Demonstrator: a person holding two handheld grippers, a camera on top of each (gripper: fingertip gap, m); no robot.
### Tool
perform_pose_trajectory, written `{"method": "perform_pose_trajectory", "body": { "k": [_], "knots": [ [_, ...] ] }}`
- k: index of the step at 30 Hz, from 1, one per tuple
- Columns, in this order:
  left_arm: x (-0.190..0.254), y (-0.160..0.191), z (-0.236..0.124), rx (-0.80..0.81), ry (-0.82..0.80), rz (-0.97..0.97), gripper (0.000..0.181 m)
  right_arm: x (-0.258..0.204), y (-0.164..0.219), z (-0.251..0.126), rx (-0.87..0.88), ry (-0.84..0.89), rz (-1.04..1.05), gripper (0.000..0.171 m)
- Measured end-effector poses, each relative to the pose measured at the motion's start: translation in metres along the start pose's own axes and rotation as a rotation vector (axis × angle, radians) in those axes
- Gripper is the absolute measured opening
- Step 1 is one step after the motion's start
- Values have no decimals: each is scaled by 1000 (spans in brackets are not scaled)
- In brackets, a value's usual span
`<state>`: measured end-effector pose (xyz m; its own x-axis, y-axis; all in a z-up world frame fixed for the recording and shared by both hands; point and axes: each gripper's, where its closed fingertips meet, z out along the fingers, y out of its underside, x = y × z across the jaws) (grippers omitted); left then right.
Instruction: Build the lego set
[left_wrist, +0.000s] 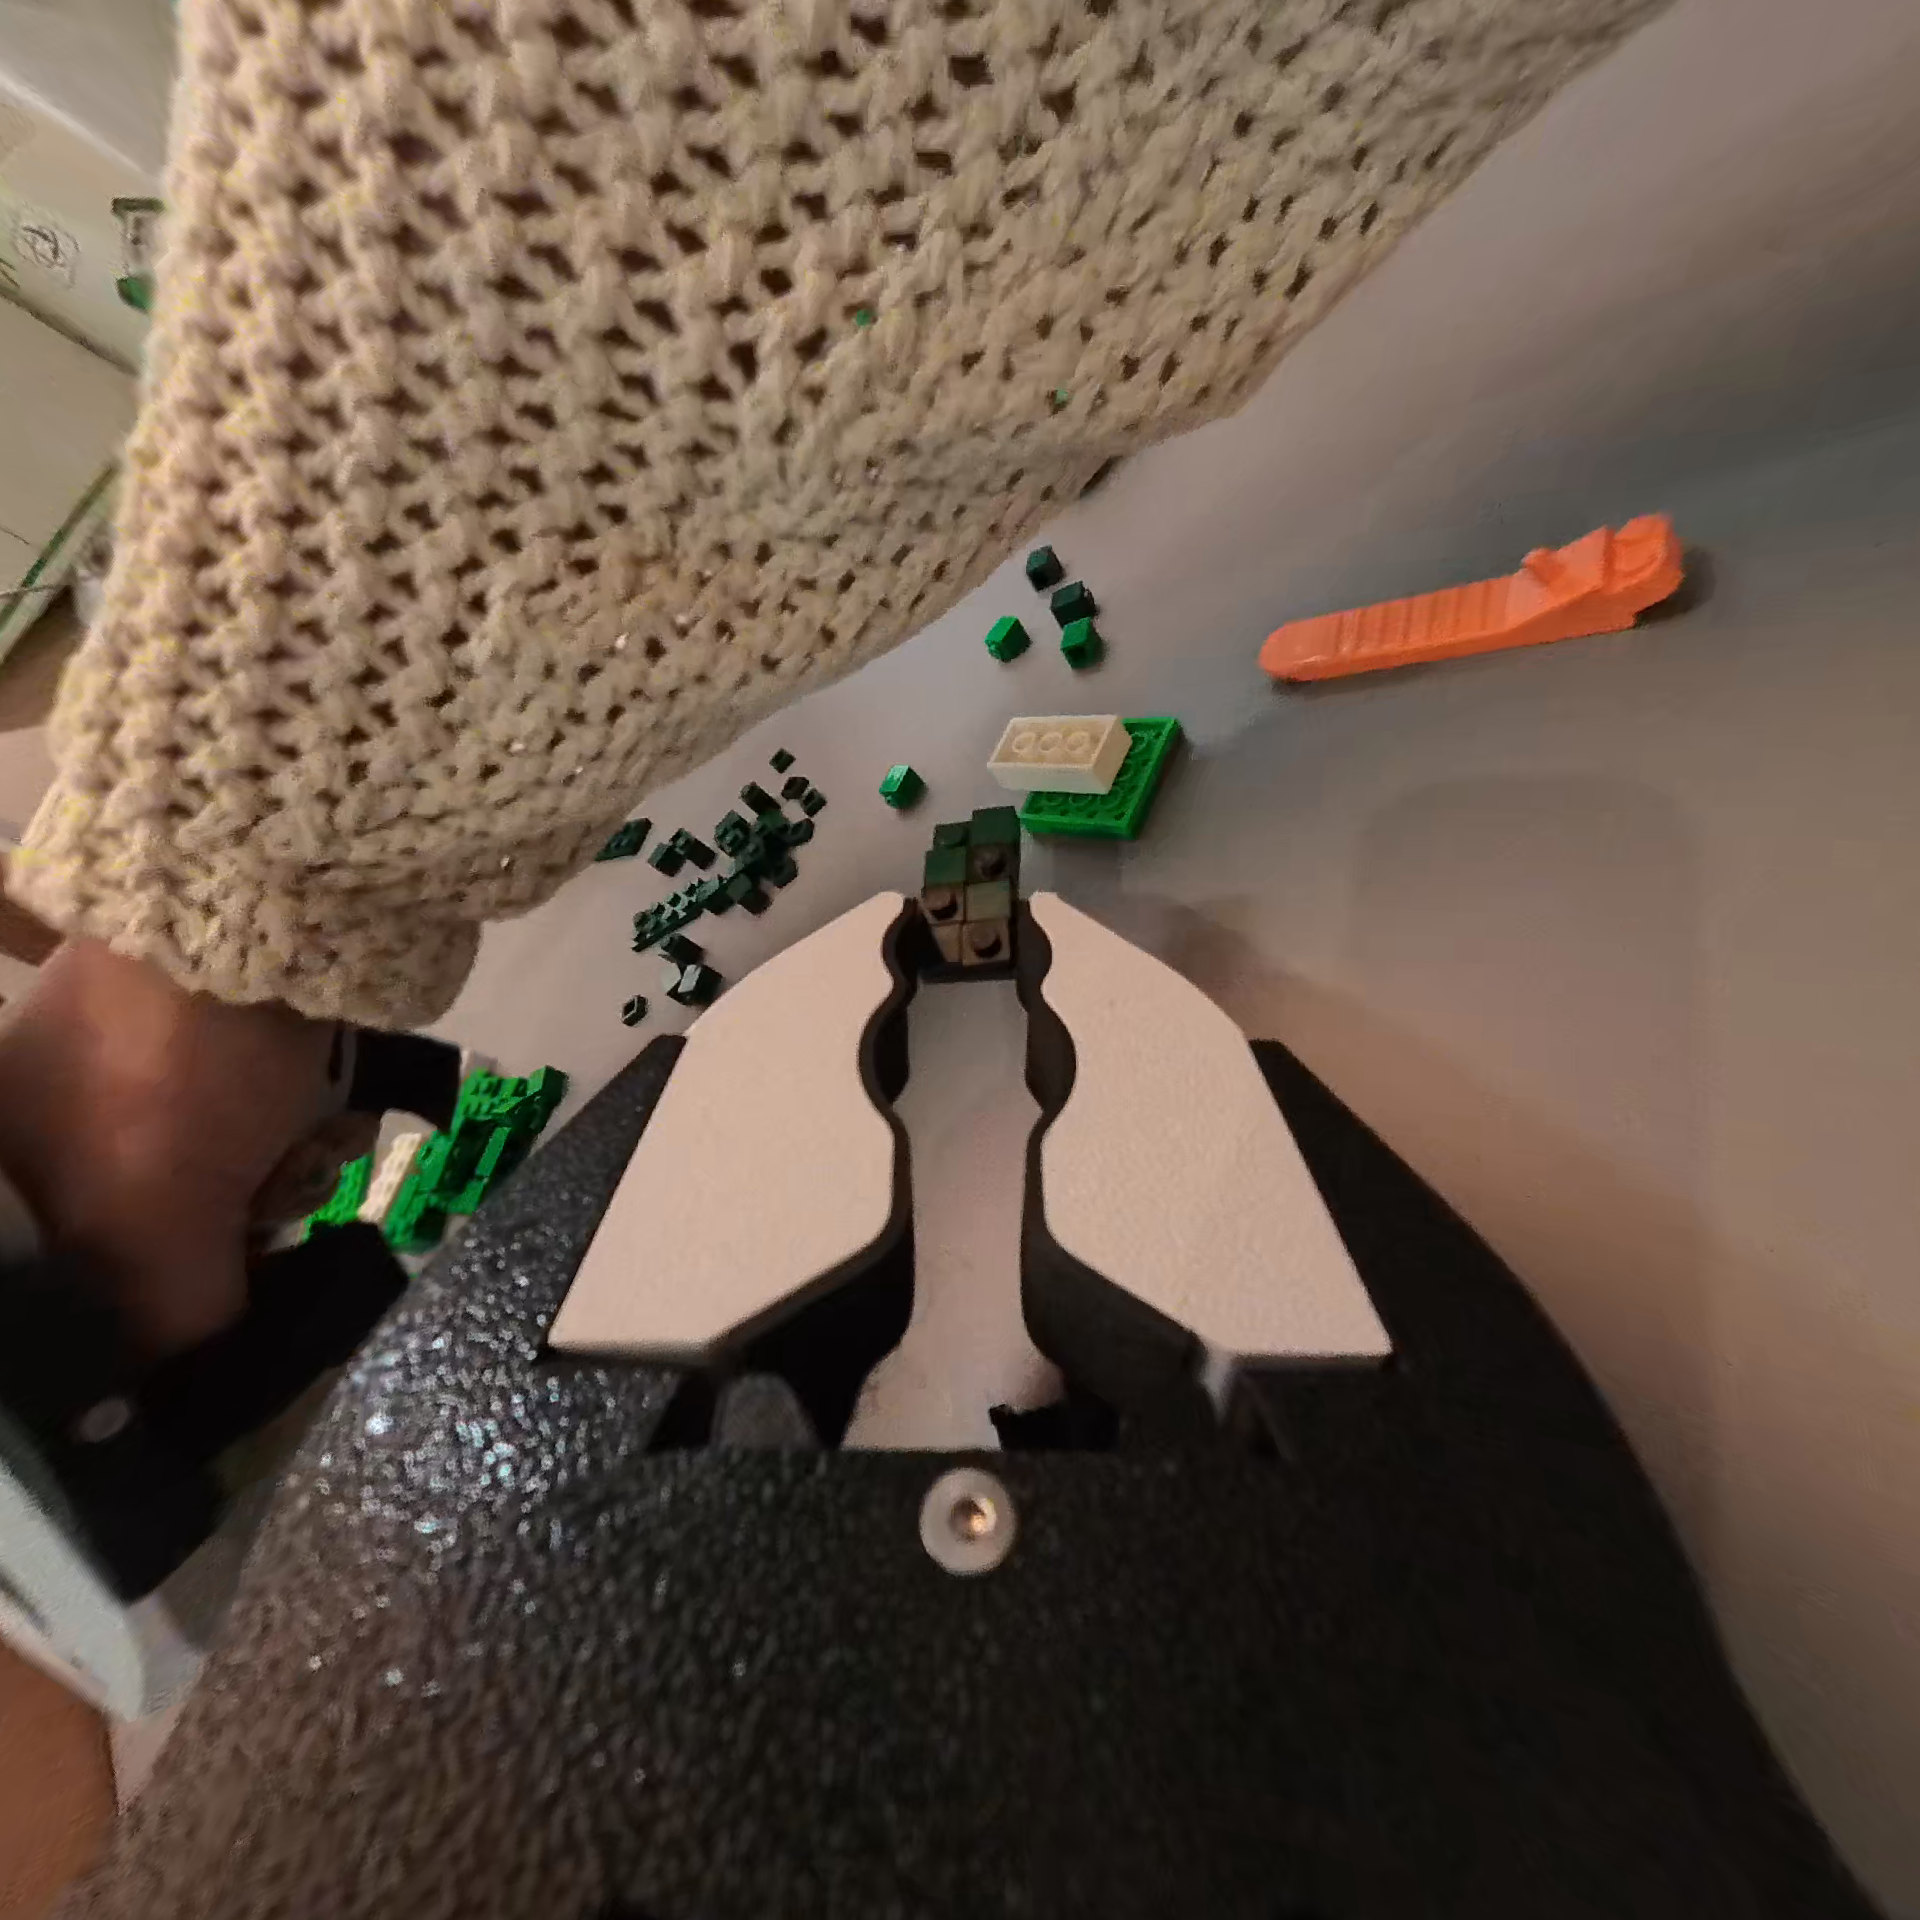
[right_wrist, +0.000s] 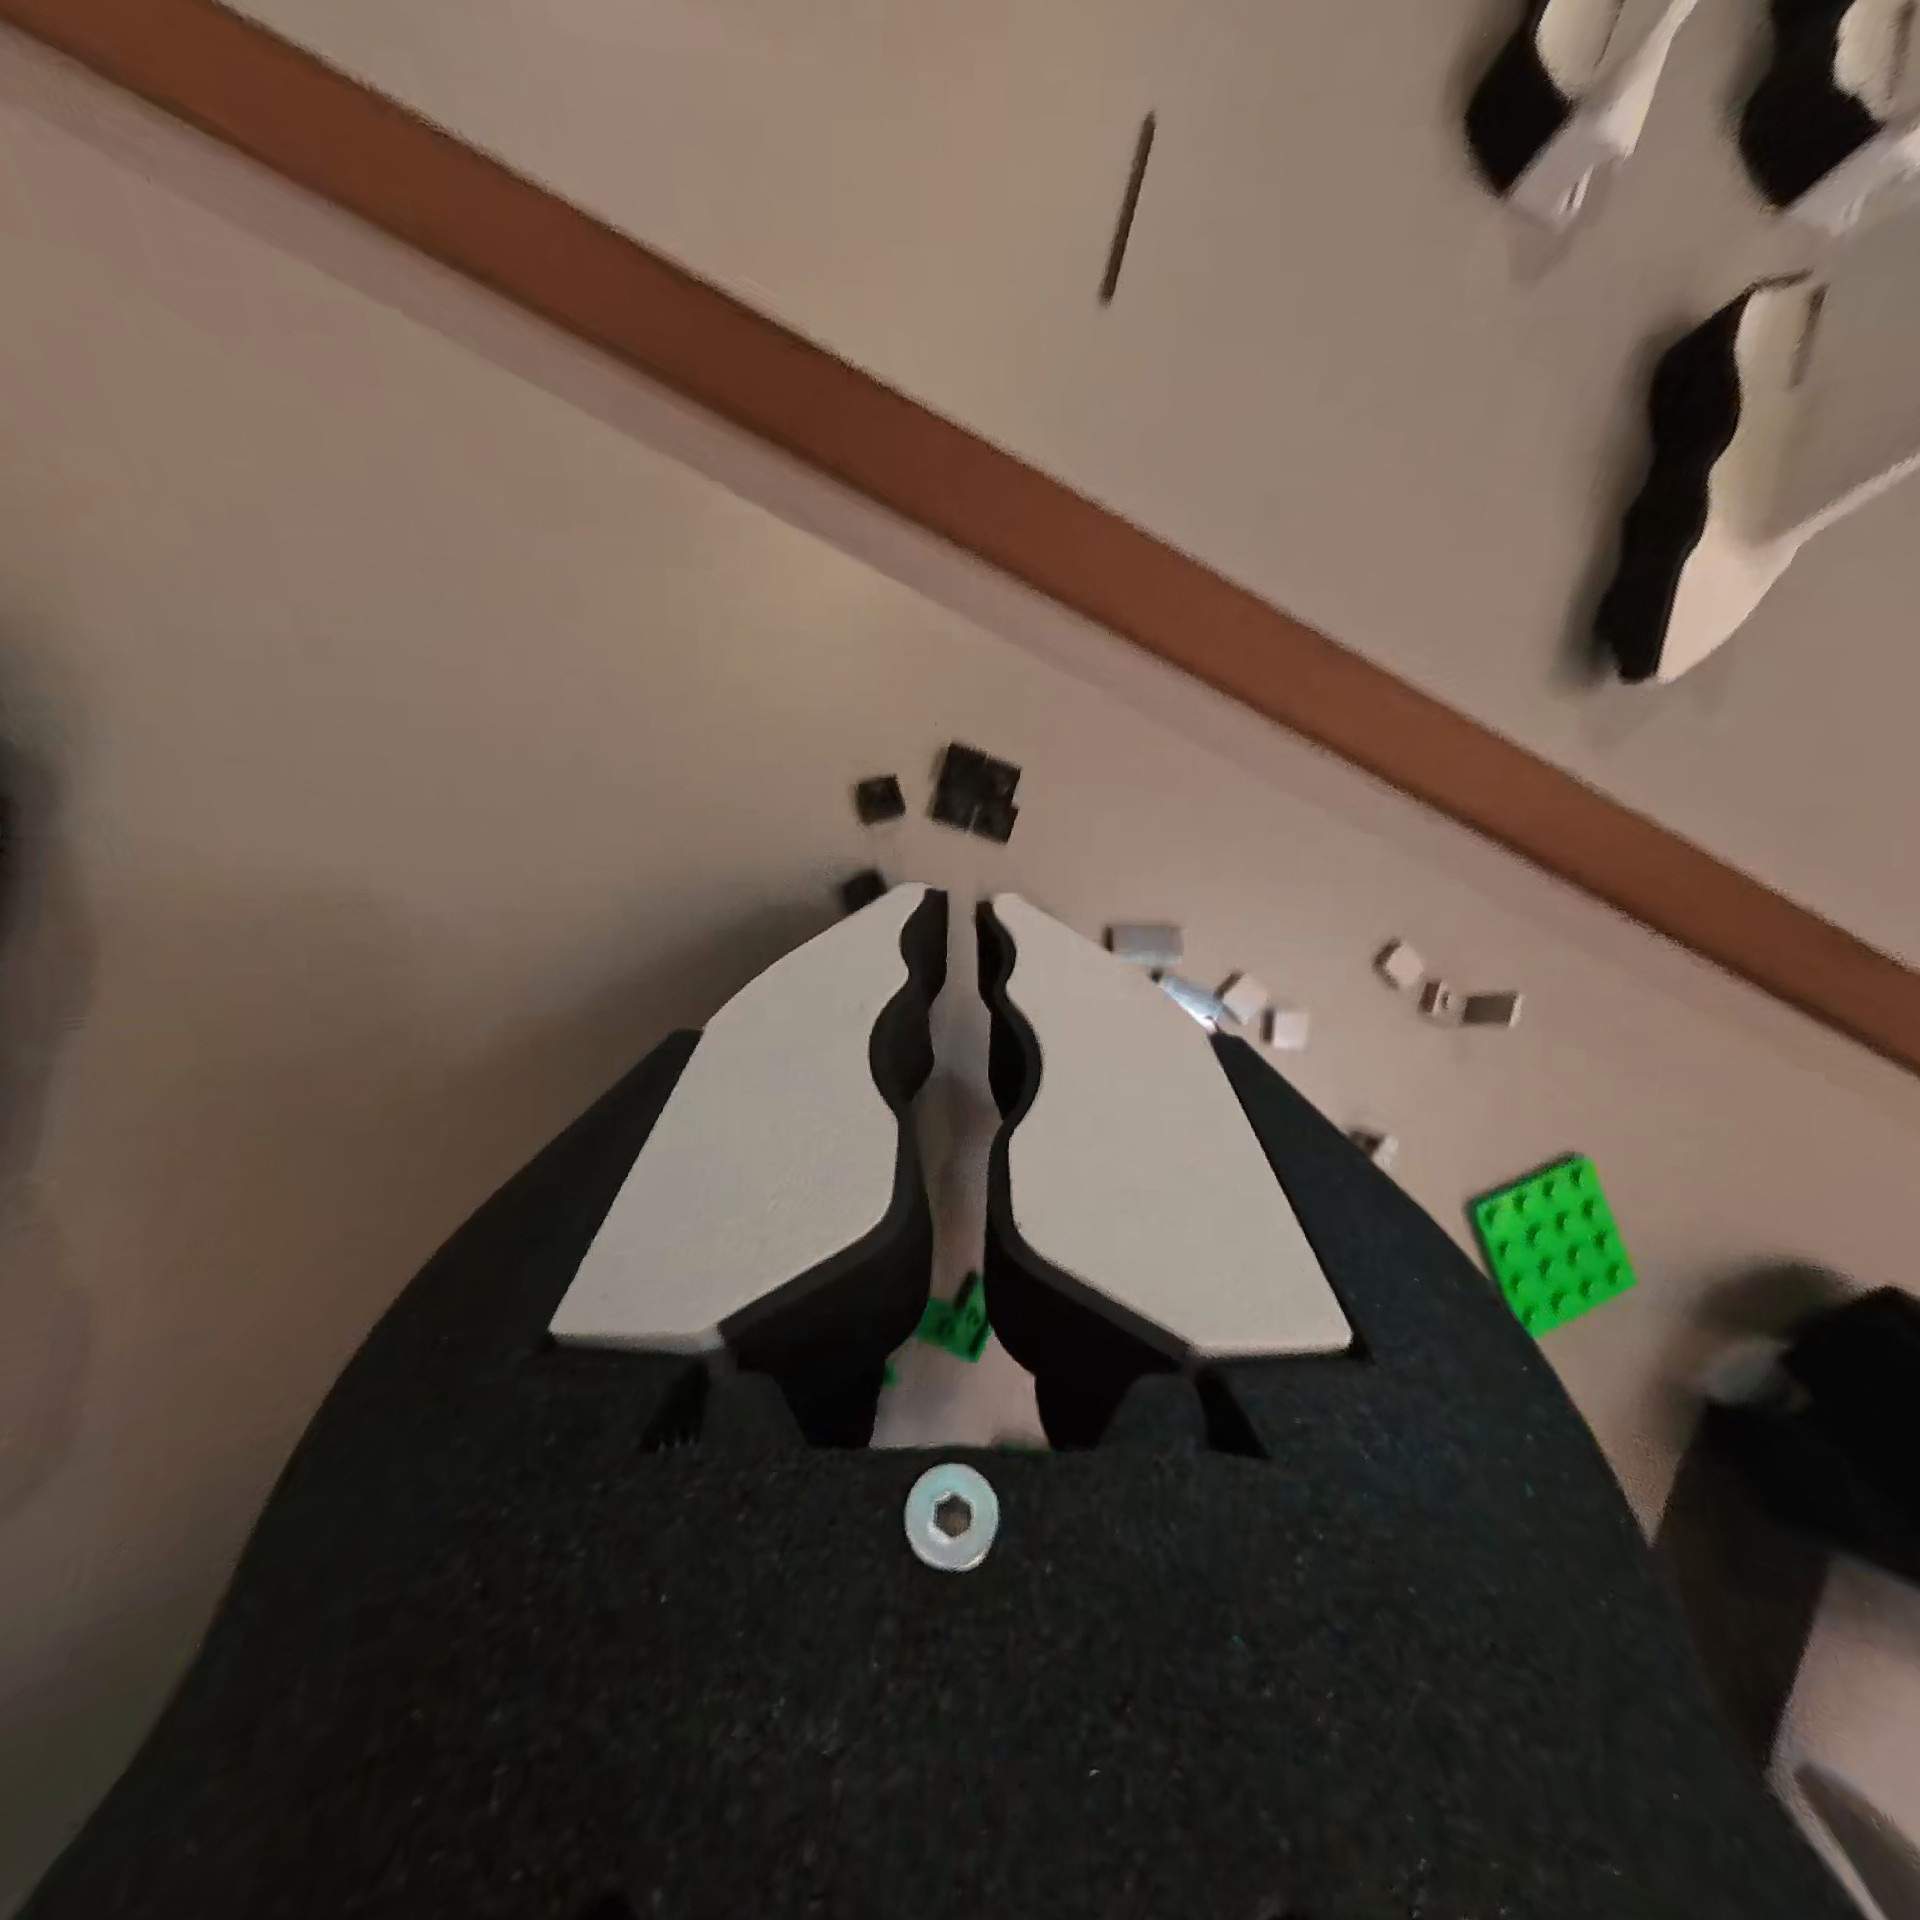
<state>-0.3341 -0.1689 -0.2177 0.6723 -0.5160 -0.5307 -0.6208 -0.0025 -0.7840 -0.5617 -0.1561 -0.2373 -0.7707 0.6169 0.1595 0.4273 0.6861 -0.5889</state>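
The build looks to be at an early stage. The left gripper (left_wrist: 966, 914) has its jaws closed on a small stack of dark green and tan bricks (left_wrist: 971, 894), held just above the grey table (left_wrist: 1455, 1039); this little block is the only assembled piece of any height in view. Just beyond it lies a green plate (left_wrist: 1127, 790) with a white brick (left_wrist: 1055, 753) resting on one end, seemingly a second started part. Most pieces are loose: a scatter of dark green bricks (left_wrist: 717, 883) to the left of the held stack, a few more (left_wrist: 1060, 618) farther out, and a bright green heap (left_wrist: 468, 1153) near a hand. An orange brick separator (left_wrist: 1475, 613) lies apart towards the far right side. A knitted sleeve (left_wrist: 623, 416) covers much of the left view. The right gripper (right_wrist: 961, 904) has its jaws nearly together with only a thin gap, holding nothing that shows, above small black pieces (right_wrist: 977, 790), grey pieces (right_wrist: 1247, 1003) and another green plate (right_wrist: 1553, 1257) near the table's brown edge (right_wrist: 935, 488). Much sorting and joining appears to remain.
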Motion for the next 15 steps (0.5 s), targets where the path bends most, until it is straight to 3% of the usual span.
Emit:
{"method": "perform_pose_trajectory", "body": {
  "k": [7, 15],
  "knots": [
    [4, 2, 2, -22, 14, 24, 17, 4, -6, 16, -138, -95, -68, 4],
    [6, 3, 3, -28, 24, 23, 17, 19, -3, 27, -202, -36, -130, 0]
  ]
}}
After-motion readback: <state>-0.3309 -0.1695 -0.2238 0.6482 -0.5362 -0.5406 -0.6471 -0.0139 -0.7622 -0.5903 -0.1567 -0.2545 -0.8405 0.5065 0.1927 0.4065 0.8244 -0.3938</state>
